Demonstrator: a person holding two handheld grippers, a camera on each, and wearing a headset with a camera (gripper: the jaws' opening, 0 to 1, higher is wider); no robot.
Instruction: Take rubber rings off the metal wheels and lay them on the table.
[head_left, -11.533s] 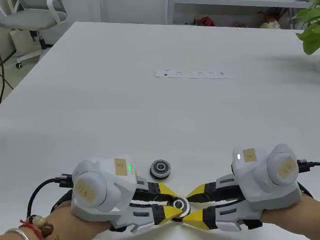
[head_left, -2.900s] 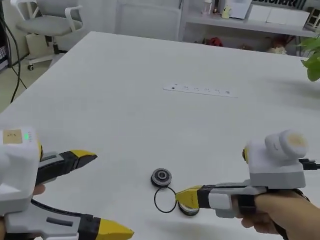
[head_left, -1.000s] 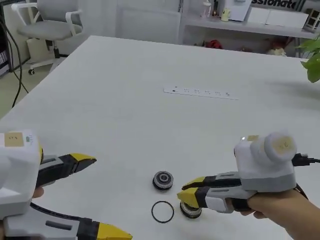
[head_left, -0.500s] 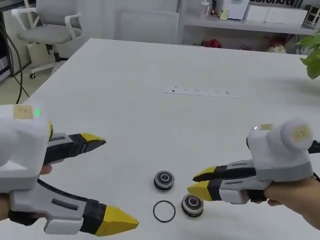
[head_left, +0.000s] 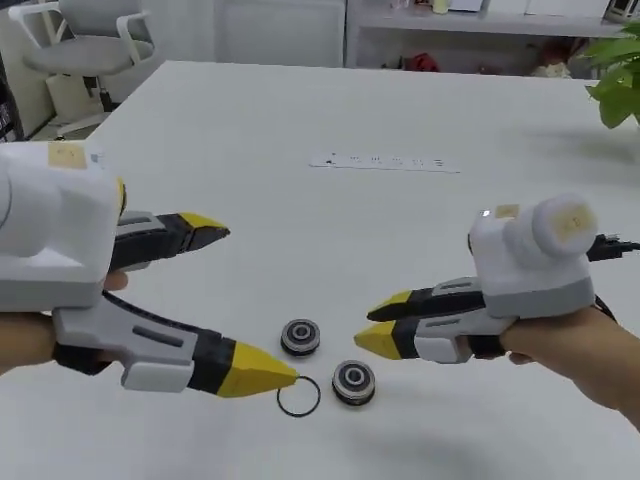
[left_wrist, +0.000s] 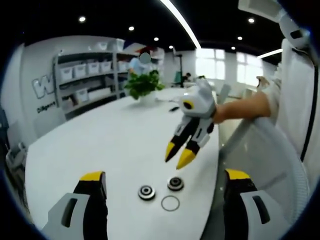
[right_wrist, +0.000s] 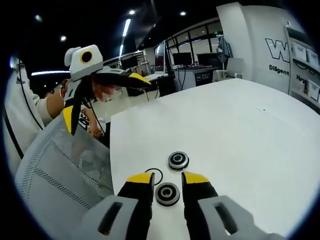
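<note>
The left hand-held gripper (head_left: 243, 305) hangs above the desk (head_left: 250, 150), just left of the loose rubber ring (head_left: 298, 397). Its jaws are spread wide and hold nothing, and its lower yellow tip is close to the ring's left edge. The ring lies flat on the desk. One metal wheel (head_left: 301, 337) rests just behind the ring, and a second wheel (head_left: 353, 382) lies just right of it, nearly touching. Right of the ring and over the second wheel, the right hand-held gripper (head_left: 372, 322) is held off the desk, its jaws parted only narrowly and gripping nothing.
</note>
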